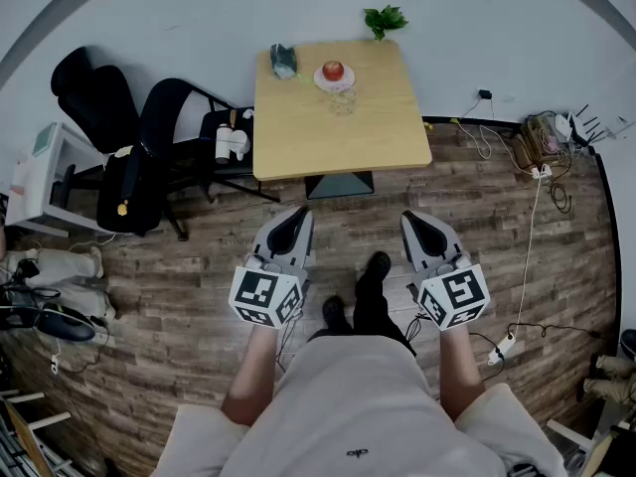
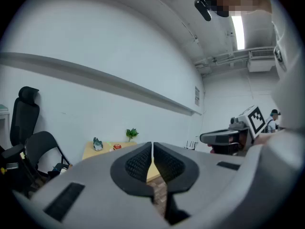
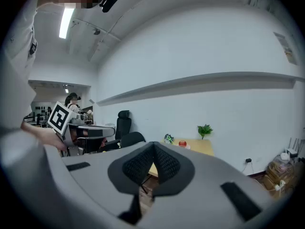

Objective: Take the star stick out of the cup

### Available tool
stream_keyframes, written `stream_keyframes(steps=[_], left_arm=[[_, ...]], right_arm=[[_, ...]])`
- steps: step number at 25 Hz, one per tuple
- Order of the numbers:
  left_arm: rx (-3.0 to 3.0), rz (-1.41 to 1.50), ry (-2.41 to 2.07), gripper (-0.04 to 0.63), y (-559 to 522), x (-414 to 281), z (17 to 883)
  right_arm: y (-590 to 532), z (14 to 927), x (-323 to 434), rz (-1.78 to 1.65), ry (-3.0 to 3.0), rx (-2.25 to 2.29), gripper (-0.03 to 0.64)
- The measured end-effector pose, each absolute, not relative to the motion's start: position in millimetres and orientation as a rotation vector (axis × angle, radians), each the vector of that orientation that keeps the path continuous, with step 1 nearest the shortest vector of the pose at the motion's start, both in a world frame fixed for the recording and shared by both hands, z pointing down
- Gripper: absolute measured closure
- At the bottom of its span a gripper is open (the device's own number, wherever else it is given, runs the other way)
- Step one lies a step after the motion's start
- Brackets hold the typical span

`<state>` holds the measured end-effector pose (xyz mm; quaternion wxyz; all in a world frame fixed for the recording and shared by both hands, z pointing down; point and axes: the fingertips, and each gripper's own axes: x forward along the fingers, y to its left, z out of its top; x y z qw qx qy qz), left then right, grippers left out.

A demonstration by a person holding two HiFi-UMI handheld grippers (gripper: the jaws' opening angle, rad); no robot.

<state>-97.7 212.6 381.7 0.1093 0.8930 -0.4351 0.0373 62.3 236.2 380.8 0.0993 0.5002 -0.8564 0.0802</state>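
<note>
well back from the tabletop (image 1: 298,137), the person stands on the wood floor (image 1: 179,266) with both tools held low in front of the body, pointing toward 12 o'clock. the left tool (image 1: 299,214) sits at about 11 o'clock from the person's black shoes (image 1: 376,264) and the right tool (image 1: 411,219) at about 1 o'clock, the two well apart from each other. in the left gripper view the left tool (image 2: 152,157) has its dark ribbed pads lying together with nothing between them. the right gripper view shows the right tool (image 3: 153,157) the same way, pads closed on each other and empty. neither tool is near the tabletop.

the clear cup (image 1: 342,100) stands upright on the tabletop, toward its far edge, just at 6 o'clock of a white plate (image 1: 320,79) that carries a red apple (image 1: 333,70). the cup is too small and too clear to tell whether the star stick is in it. a small teal thing (image 1: 283,61) lies at 9 o'clock of the plate, near the far left corner. a green plant (image 1: 385,18) shows at 1 o'clock of the plate, past the far edge and against the white wall (image 1: 477,28). two black chairs (image 1: 169,117) stand at 9 o'clock of the tabletop, and cables (image 1: 537,167) trail over the floor at 3 o'clock of it.
</note>
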Motion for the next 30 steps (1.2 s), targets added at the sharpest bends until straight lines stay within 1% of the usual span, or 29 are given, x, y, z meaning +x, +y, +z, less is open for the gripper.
stream_keyframes(steps=[9,18,26,30], left_arm=[[2.641,0.113,-1.271,0.58,210.0,-99.6,377.2],[2.603,0.133,-1.279,0.58,188.4,-95.4,389.6],[2.643,0.234,-1.34,0.58,139.9,-77.0,386.3],[2.632,0.218,-1.35,0.58,102.9,-63.3,381.1]], right_arm=[[228.5,376.1,61.3,0.217,-2.525,1.46,0.617],[206.2,384.6,70.2,0.273,-2.55,1.471,0.617],[144.3,393.8,87.4,0.316,-2.607,1.428,0.617],[103.3,389.0,98.1,0.292,-2.63,1.408,0.617]])
